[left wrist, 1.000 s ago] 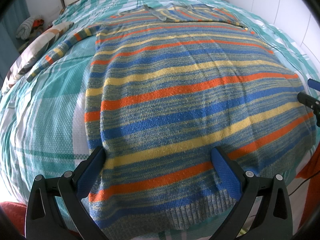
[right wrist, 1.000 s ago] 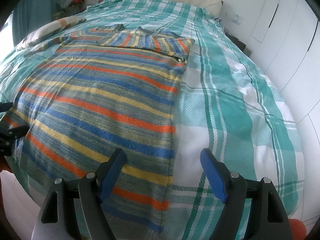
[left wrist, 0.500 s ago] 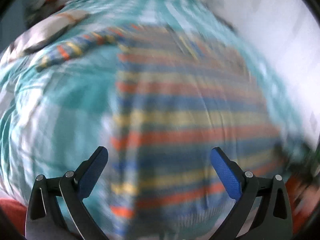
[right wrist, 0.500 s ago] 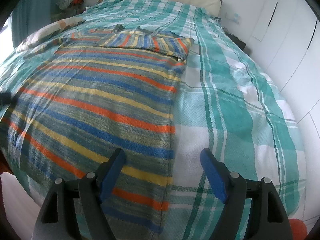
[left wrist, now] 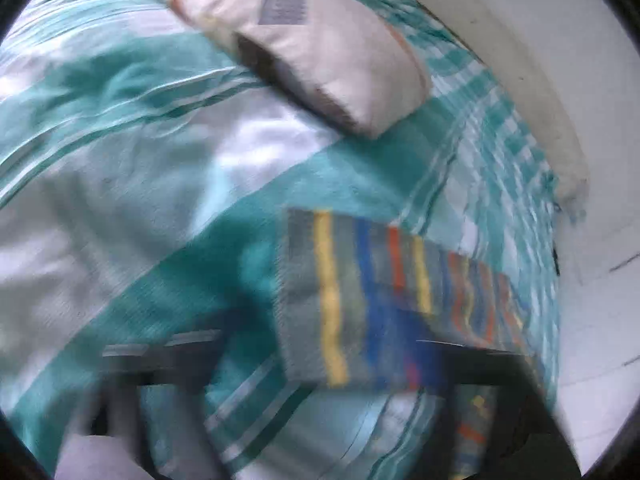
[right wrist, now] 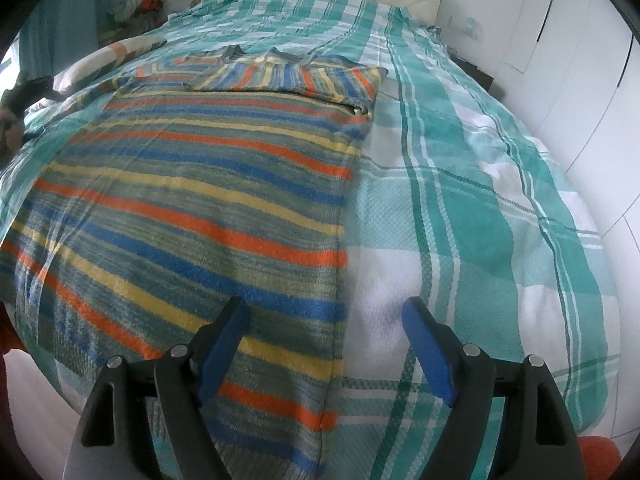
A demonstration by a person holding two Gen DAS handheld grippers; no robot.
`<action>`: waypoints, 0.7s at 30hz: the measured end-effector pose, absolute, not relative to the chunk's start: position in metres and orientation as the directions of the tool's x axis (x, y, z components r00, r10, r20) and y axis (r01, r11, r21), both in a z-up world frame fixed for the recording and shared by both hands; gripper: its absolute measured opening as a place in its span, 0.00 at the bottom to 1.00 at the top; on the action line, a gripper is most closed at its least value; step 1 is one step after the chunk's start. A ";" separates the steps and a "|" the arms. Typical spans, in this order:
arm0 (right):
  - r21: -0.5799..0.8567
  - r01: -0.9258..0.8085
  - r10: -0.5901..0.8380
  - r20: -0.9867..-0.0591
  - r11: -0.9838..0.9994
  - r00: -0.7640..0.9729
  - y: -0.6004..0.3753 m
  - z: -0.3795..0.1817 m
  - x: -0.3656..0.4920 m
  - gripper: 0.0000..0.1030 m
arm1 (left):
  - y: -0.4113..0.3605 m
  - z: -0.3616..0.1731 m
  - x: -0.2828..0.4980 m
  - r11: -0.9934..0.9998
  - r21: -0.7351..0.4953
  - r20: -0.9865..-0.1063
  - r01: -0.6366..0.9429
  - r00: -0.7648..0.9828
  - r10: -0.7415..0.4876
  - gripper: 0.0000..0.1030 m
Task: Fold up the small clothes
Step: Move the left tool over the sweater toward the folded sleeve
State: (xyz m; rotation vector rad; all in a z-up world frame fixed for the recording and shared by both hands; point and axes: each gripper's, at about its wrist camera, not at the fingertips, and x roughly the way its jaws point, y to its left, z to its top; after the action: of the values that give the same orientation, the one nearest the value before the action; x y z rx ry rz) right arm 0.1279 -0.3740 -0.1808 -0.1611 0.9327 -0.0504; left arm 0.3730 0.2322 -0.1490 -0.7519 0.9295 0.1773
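The striped sweater (right wrist: 192,208) lies flat on the checked bedspread (right wrist: 460,208). The right gripper (right wrist: 326,344) hovers agape over its edge, gripping nothing. The left gripper (left wrist: 320,380), blurred, is closing at what seems the sleeve cuff (left wrist: 320,300); contact is unclear.

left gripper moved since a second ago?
Yes. The left gripper has swung off the sweater body toward the pillow, now over the striped sleeve end. Its jaws are closing; blur hides any contact with the sleeve.

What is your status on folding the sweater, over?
Right claw open, hovering at striped sweater's edge. Left claw closing over the sleeve cuff, view blurred. Pillow beyond, clear of it.
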 end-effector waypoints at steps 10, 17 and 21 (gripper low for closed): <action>-0.102 -0.029 -0.065 -0.802 0.994 0.594 -0.381 -0.179 0.131 0.77 | 0.032 0.014 0.413 0.986 -0.166 -0.683 0.023 0.718 -0.132 0.02; -0.093 -0.010 -0.068 -0.790 0.996 0.610 -0.387 -0.173 0.129 0.77 | -0.161 -0.006 0.389 0.930 -0.094 -0.700 0.356 0.641 -0.317 0.25; -0.078 0.015 -0.070 -0.784 0.997 0.617 -0.397 -0.169 0.127 0.77 | -0.214 -0.094 0.350 0.897 -0.038 -0.814 0.440 0.507 -0.283 0.84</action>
State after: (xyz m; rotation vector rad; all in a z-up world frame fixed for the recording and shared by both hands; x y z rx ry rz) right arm 0.1265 -0.3969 -0.1691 -0.0662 0.9043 -0.0489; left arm 0.3497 -0.2142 -0.0939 0.1827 0.9441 -0.4389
